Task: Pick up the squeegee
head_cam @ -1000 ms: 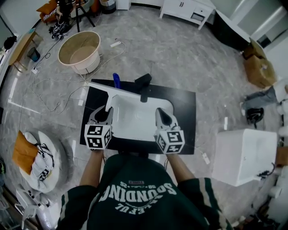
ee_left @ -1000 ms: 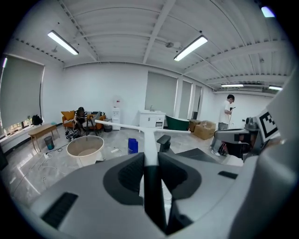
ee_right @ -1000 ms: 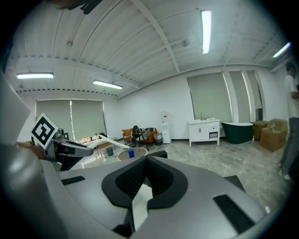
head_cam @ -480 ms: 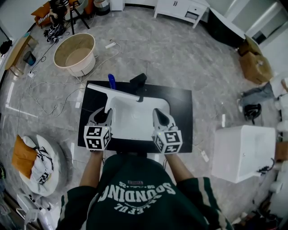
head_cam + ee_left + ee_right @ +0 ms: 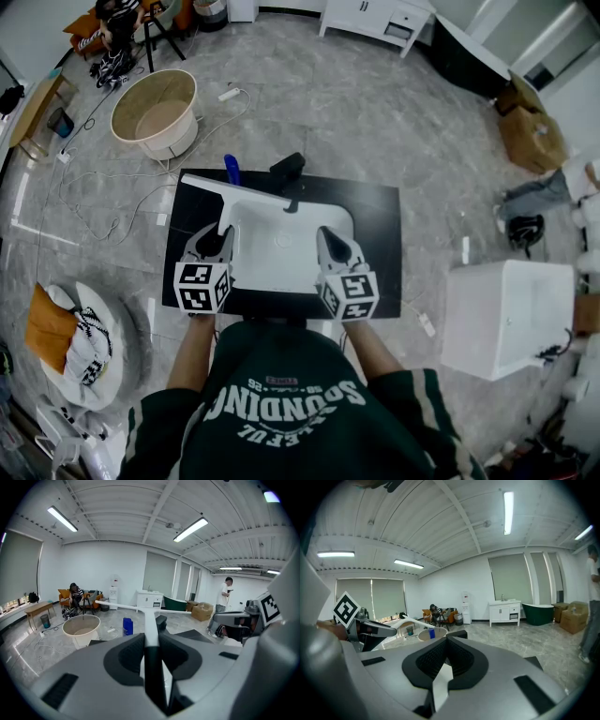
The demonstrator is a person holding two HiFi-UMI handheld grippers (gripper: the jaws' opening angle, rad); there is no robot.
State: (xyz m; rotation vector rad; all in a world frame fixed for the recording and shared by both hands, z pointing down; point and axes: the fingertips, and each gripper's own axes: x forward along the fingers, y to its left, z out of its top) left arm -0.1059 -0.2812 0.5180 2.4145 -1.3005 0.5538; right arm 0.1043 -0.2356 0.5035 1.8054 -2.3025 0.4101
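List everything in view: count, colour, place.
white long-bladed plastic squeegee: one, white, over the basin's far left corner, handle clamped in the left tongs
white rectangular sink basin: one, white, set into the countertop
black flat countertop: one, black, right in front of the person
blue plastic bottle: one, blue, at the countertop's far edge, behind the squeegee blade
black blocky fitting: one, black, at the basin's far edge
round beige tub: one, beige, on the floor, far left
white box-shaped unit: one, white, on the floor, right
left tongs: one, grey, shut on the squeegee handle
right tongs: one, grey, jaws together, empty, over the basin's right side
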